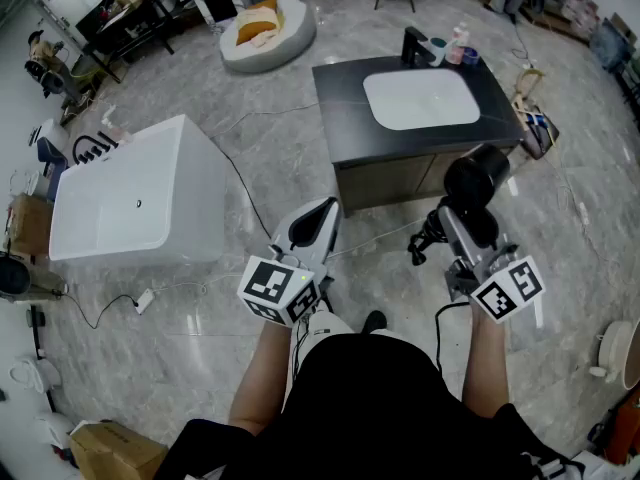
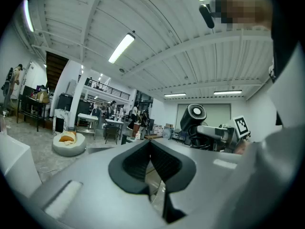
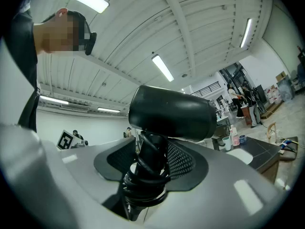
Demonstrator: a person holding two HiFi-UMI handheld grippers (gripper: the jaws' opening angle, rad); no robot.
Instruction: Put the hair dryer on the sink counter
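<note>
My right gripper [image 1: 462,230] is shut on the handle of a black hair dryer [image 1: 477,176], whose cord is wound around the handle. It hangs above the floor, just in front of the right corner of the dark sink counter [image 1: 340,93] with its white basin [image 1: 420,99]. In the right gripper view the hair dryer [image 3: 171,111] stands upright between the pads [image 3: 183,160], barrel on top. My left gripper [image 1: 312,226] is shut and empty, held over the floor left of the counter. The left gripper view shows its jaws meeting and the hair dryer [image 2: 195,115] off to the right.
A black faucet [image 1: 414,45] and small bottles [image 1: 458,46] stand at the counter's back edge. A white bathtub [image 1: 130,203] sits to the left, and a round white cushion [image 1: 266,32] lies farther back. A bag [image 1: 535,128] rests beside the counter's right end. Cables [image 1: 250,203] run across the floor.
</note>
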